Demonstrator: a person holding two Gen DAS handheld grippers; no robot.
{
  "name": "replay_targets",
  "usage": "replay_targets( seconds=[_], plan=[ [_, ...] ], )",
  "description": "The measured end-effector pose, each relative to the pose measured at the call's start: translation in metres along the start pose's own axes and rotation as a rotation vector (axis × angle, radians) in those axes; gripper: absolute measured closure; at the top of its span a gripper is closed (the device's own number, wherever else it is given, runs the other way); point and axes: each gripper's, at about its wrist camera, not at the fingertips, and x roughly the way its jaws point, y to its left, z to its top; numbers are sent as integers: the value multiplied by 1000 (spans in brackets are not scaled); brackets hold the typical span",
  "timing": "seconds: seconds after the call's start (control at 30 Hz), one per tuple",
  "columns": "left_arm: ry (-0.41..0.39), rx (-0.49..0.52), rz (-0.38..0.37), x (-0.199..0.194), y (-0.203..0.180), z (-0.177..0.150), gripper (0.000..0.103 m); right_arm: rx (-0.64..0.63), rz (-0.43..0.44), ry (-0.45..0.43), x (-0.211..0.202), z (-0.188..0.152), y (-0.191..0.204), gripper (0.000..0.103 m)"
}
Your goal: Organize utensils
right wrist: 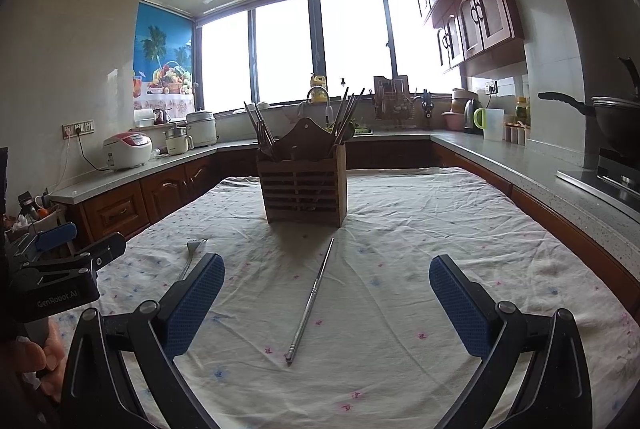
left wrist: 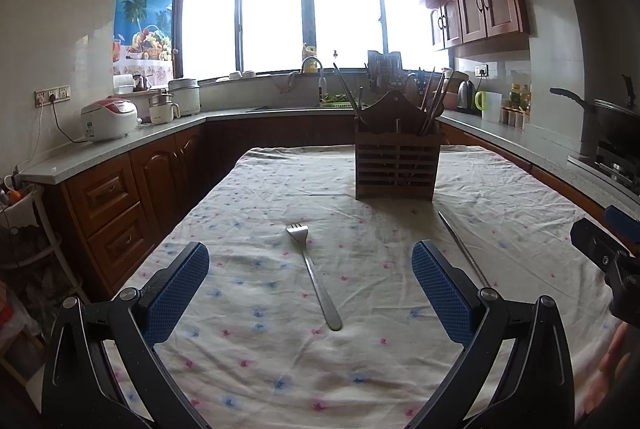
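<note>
A steel fork (left wrist: 314, 275) lies flat on the flowered tablecloth (left wrist: 260, 197), tines pointing away, between the open fingers of my left gripper (left wrist: 310, 279), which is empty. A steel chopstick (right wrist: 311, 299) lies on the cloth between the open fingers of my right gripper (right wrist: 326, 287), also empty. The chopstick also shows in the left wrist view (left wrist: 464, 249), and the fork in the right wrist view (right wrist: 190, 255). A slatted wooden utensil holder (left wrist: 396, 161) with several chopsticks in it stands upright at the far middle of the table; it also shows in the right wrist view (right wrist: 304, 185).
Kitchen counters run around the table on the left, far and right sides. A rice cooker (left wrist: 108, 119) sits on the left counter, a wok (right wrist: 616, 121) on the stove at right. My other gripper shows at each view's edge (left wrist: 608, 253) (right wrist: 60, 269).
</note>
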Motion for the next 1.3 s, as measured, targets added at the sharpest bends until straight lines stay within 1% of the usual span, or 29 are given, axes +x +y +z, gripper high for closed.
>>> replay_targets(
  seconds=[1.3],
  plan=[
    [24, 6, -25, 7, -4, 1, 0, 5, 7, -3, 0, 2, 2, 0]
  ],
)
